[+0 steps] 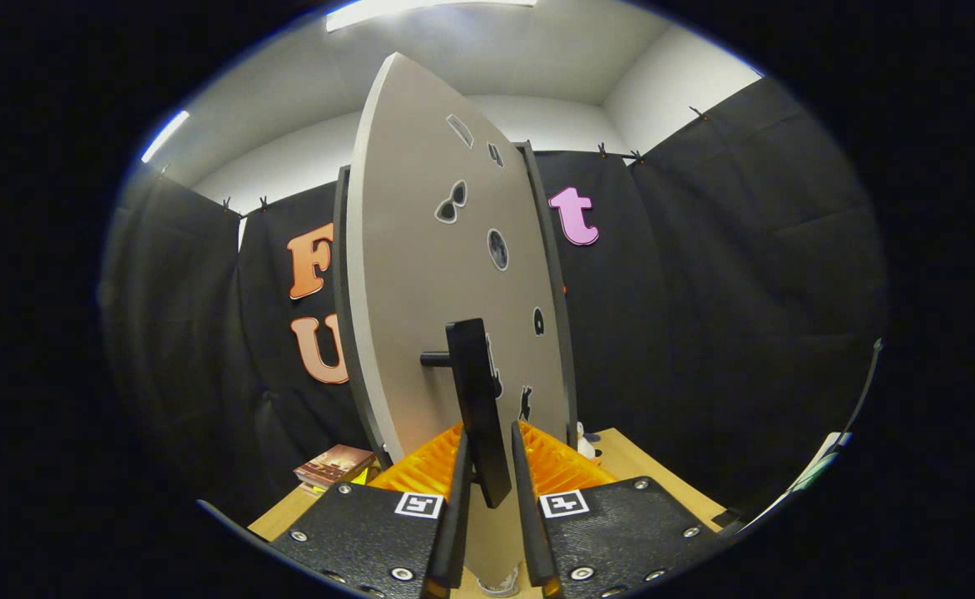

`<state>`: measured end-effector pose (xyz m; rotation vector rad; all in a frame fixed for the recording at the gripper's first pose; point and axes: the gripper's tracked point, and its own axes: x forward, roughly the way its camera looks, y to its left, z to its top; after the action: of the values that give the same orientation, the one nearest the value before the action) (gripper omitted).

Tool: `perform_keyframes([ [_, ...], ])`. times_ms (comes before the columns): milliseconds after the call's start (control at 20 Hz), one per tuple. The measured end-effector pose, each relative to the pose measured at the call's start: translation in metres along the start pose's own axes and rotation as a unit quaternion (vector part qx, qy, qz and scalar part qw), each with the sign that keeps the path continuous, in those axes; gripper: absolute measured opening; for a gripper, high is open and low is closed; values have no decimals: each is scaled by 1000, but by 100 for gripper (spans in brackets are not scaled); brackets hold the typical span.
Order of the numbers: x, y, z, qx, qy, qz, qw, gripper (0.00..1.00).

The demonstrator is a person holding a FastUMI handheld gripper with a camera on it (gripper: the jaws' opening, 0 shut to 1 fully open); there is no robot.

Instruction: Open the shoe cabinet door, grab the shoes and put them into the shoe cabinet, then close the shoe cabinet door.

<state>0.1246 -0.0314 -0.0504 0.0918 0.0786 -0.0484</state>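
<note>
The shoe cabinet's pale grey door (pixel 421 274) stands tall right in front of me, turned so I look along its sticker-dotted face, with a dark cabinet edge (pixel 550 274) behind it. Its black bar handle (pixel 475 374) sticks out on a short post and runs down between my fingers. My gripper (pixel 488 433) is shut on this handle, a finger pressing each side. A small white thing (pixel 585 445), perhaps part of a shoe, shows at the door's foot to the right; I cannot tell what it is.
A wooden table top (pixel 654 478) lies under the gripper. A book (pixel 334 466) rests on it left of the door. Black cloth walls close the booth all round, and a pale object (pixel 820 466) shows far right.
</note>
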Motion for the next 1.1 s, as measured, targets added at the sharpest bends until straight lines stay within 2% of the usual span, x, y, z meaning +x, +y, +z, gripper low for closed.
perform_keyframes([
  [200, -2, -18, 2, 5, -12, -23, 1000, 28],
  [500, -1, -77, 10, -1, -18, -64, 998, 27],
  [700, -5, -99, 12, -7, -21, -71, 997, 25],
  [1100, -20, -121, 19, -20, -31, -97, 995, 33],
])
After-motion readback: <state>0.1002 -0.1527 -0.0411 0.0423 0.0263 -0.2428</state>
